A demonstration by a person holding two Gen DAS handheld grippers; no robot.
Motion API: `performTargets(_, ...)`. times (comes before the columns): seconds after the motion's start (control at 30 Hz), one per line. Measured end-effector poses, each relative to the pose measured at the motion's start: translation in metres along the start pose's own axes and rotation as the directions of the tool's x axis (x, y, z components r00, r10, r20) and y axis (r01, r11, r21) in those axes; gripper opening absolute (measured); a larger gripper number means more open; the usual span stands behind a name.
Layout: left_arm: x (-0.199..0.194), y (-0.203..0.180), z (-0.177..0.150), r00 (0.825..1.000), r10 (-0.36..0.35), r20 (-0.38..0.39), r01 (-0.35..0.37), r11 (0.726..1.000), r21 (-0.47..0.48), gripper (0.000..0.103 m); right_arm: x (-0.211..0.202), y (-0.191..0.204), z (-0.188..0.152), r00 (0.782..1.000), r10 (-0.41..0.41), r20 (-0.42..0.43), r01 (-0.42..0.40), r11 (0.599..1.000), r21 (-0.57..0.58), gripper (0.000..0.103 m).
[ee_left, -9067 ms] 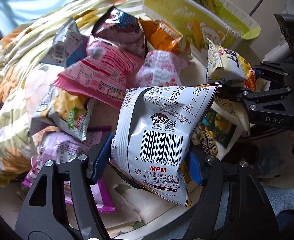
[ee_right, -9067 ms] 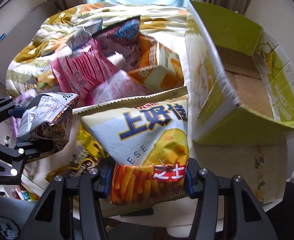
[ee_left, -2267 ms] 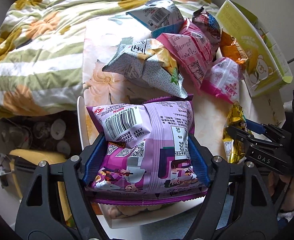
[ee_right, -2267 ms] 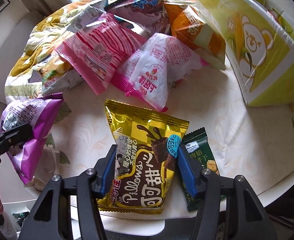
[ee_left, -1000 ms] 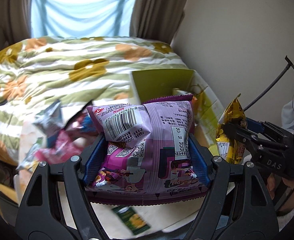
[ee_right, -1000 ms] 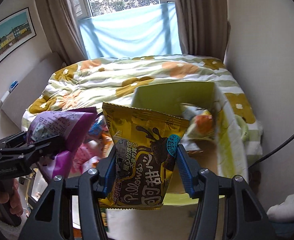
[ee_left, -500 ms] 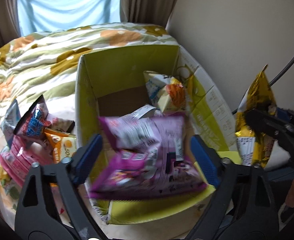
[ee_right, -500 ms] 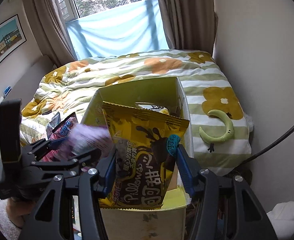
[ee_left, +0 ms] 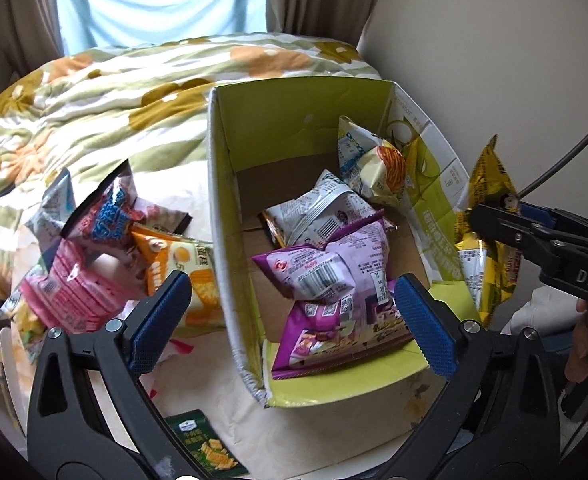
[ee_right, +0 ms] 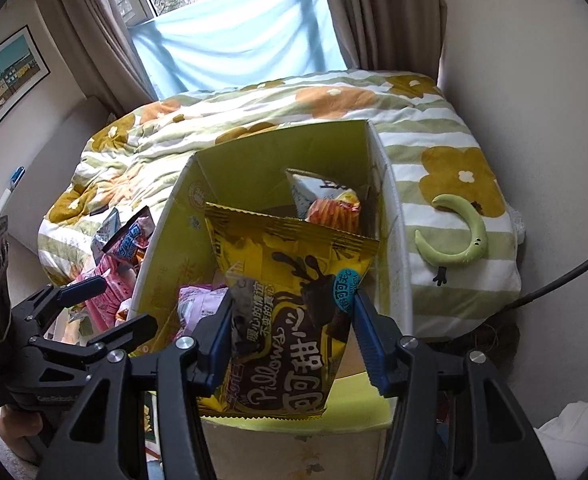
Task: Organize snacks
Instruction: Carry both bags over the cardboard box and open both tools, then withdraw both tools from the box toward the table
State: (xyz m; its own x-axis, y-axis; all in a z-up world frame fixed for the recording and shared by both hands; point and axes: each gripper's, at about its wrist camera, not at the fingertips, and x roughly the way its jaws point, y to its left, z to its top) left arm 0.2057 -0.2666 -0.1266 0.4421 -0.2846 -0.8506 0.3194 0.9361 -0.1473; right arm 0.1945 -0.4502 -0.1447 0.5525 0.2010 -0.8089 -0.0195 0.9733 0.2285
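Our left tool (ee_left: 292, 322) has just been opening: jaws wide, empty, purple bag (ee_left: 336, 292) in the box (ee_left: 294, 112). Right tool (ee_right: 292, 338) grips the gold bag (ee_right: 290, 320); we should release it low over the free near-right corner.

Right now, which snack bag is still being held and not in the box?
The gold chocolate-pillow bag, pinched in the right gripper above the green box. The purple bag lies inside, let go.
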Motion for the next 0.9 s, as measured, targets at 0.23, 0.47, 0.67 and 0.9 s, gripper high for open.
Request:
performTargets(0.23, -0.012, 0.013, -0.003, 1.0, 0.017, -0.005, -0.017, 1.0, -0.009, 0.101, 0.02, 0.016, 0.008, 0.998, 0.012, -0.062, -0.014, 1.0, -0.028, 0.051)
performTargets(0.47, -0.014, 0.022, -0.007, 0.999, 0.045, -0.008, -0.045, 0.999, -0.011, 0.101, 0.032, 0.011, 0.0, 0.998, 0.026, -0.064, -0.025, 1.0, 0.016, 0.102)
performTargets(0.67, -0.01, 0.022, -0.014, 0.999, 0.03, -0.029, -0.031, 0.999, -0.03, 0.101, 0.026, 0.001, -0.013, 0.999, 0.048, -0.026, -0.047, 0.997, 0.056, 0.102)
performTargets(0.9, -0.015, 0.013, -0.015, 1.0, 0.023, -0.014, -0.023, 0.999, -0.027, 0.101, 0.014, -0.002, -0.018, 0.999, 0.033, -0.014, -0.032, 0.999, 0.038, 0.102)
